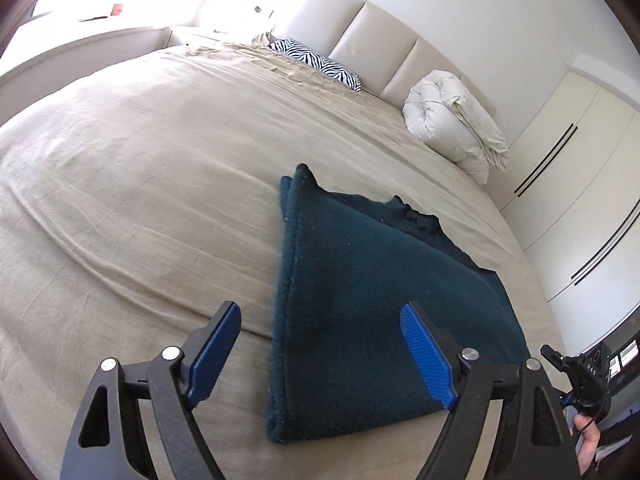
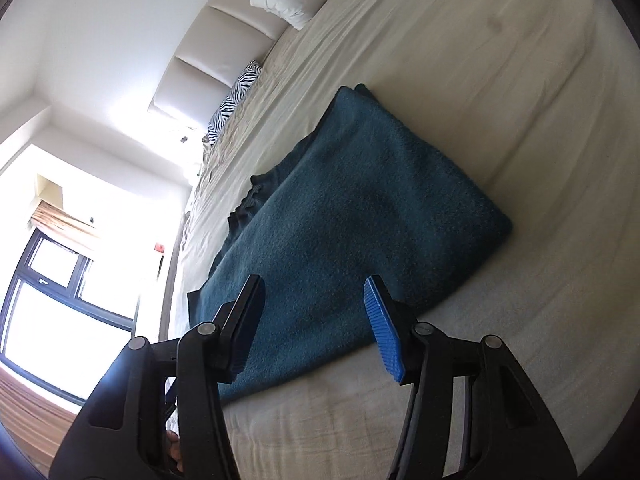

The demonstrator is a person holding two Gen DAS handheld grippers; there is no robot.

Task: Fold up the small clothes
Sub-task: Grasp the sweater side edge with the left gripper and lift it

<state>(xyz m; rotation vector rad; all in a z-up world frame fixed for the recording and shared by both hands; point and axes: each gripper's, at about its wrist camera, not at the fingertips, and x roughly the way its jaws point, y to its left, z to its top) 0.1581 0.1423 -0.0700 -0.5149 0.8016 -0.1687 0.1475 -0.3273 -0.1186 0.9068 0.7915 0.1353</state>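
Note:
A dark teal fleece garment point(image 1: 352, 248) lies folded flat on the beige bed sheet point(image 1: 140, 180), with one long straight edge on its left and a rumpled edge at the far side. My left gripper point(image 1: 320, 312) hovers over the near end of it, jaws wide open, blue pads apart and nothing between them. In the right wrist view the same garment point(image 2: 360, 184) stretches away as a long rectangle. My right gripper point(image 2: 315, 282) is open over its near edge, and the pads are not pressing on the cloth.
A zebra-print pillow point(image 1: 316, 64) and a rolled white duvet point(image 1: 452, 124) lie by the padded headboard point(image 1: 384, 40). White wardrobe doors point(image 1: 580, 200) stand to the right of the bed. A bright window point(image 2: 60, 300) is on the far side. A hand point(image 1: 588, 440) shows at the lower right.

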